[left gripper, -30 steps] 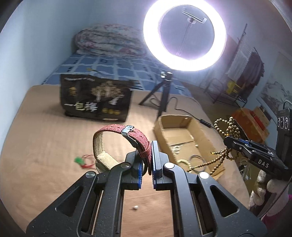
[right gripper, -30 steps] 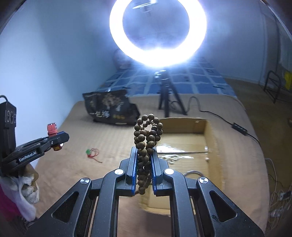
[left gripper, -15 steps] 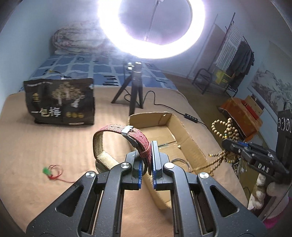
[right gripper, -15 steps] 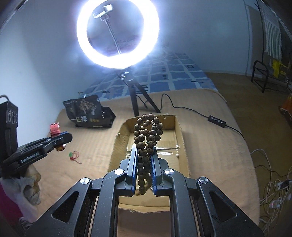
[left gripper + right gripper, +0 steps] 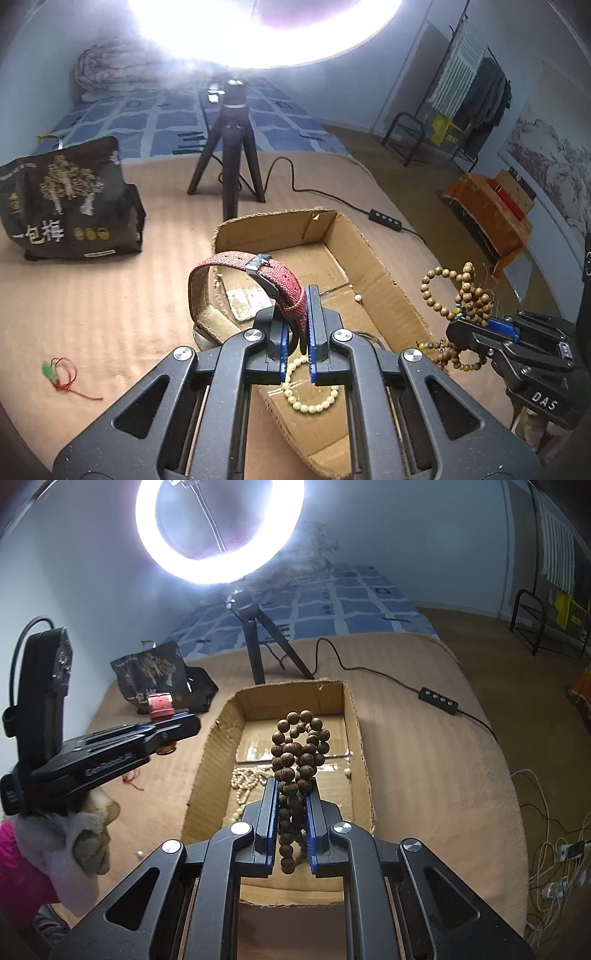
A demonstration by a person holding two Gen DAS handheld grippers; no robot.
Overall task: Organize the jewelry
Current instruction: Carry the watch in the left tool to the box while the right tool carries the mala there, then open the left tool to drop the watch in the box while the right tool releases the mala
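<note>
My left gripper (image 5: 298,314) is shut on a red woven watch strap (image 5: 251,264), whose loop arches up and to the left over the near-left corner of an open cardboard box (image 5: 373,266). A cream bead bracelet (image 5: 314,400) lies in the box just below those fingers. My right gripper (image 5: 291,797) is shut on a bunched string of brown wooden beads (image 5: 299,746) and hangs above the near end of the box (image 5: 356,738). Pale beads (image 5: 247,781) lie on the box floor. Each gripper shows in the other's view: the right gripper (image 5: 476,334), the left gripper (image 5: 177,727).
The box sits on a tan bedcover. A ring light on a black tripod (image 5: 229,162) stands behind it, its cable and switch (image 5: 386,218) trailing right. A black printed bag (image 5: 70,206) is far left. A green and red string charm (image 5: 59,376) lies near left. A gloved hand (image 5: 81,834) holds the left gripper.
Both grippers have come lower and closer to the box, each keeping its hold. The left one has swung right, from beside the box to over its near-left corner.
</note>
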